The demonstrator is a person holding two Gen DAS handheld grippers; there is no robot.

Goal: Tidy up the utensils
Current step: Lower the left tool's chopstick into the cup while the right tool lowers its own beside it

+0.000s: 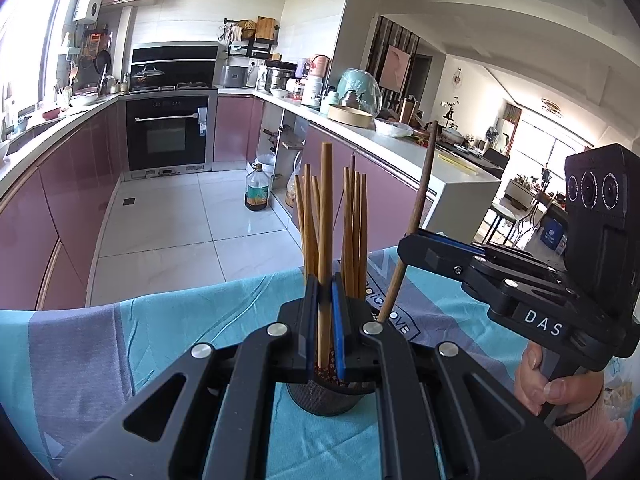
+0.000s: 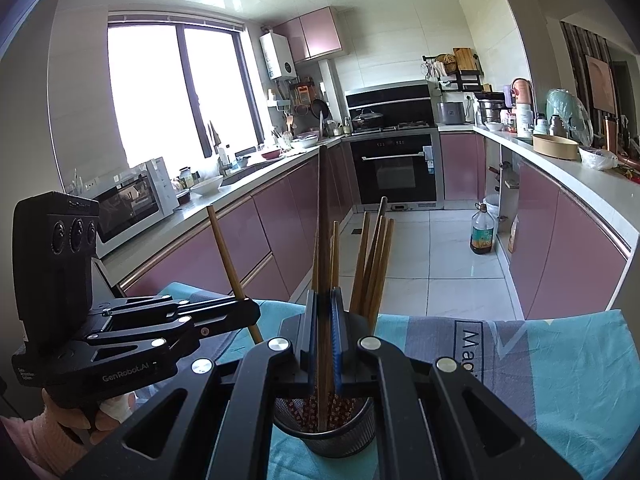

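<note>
Standing in mesh holder [image 1: 320, 398] on blue cloth [image 1: 180, 332]: bundled chopsticks [image 1: 354, 236]. Left gripper [image 1: 325, 320] clamps one light chopstick [image 1: 326, 216] upright; right gripper [image 2: 323, 344] clamps dark chopstick [image 2: 322, 240], both over holder.

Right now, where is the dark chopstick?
The dark chopstick is clamped in the right gripper, its lower end in the mesh holder, right of the light chopsticks.

A home kitchen: oven [image 2: 398, 170], pink cabinets [image 2: 280, 220], cluttered countertops [image 2: 576, 176].
</note>
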